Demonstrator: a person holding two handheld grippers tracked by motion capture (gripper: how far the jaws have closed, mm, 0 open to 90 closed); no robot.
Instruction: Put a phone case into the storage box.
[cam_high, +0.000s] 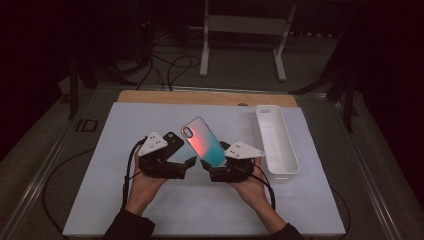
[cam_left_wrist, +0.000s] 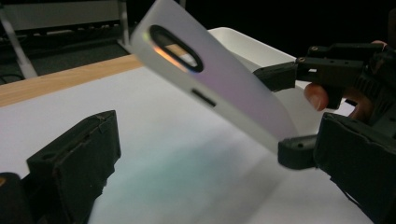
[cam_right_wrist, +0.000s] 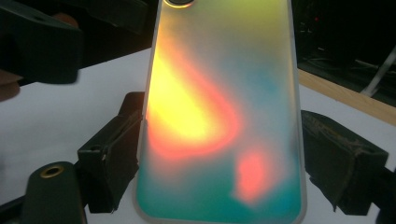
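An iridescent phone case (cam_high: 202, 141) with orange and teal sheen is lifted off the white mat (cam_high: 150, 210), tilted up and to the left. My right gripper (cam_high: 216, 162) is shut on its lower end. In the right gripper view the case (cam_right_wrist: 219, 116) sits between the two black jaws, pressed on both long edges. The left gripper view shows its pale side (cam_left_wrist: 219, 84) with the camera cutout, held by the right gripper (cam_left_wrist: 287, 114). My left gripper (cam_high: 182, 167) stands open beside it with nothing between its jaws. A black phone (cam_high: 173, 142) lies on the mat behind the left gripper, partly hidden.
A long white tray (cam_high: 280, 150) lies along the right side of the mat. A wooden strip (cam_high: 200, 97) borders the mat's far edge. Cables and a white frame stand on the floor beyond the table.
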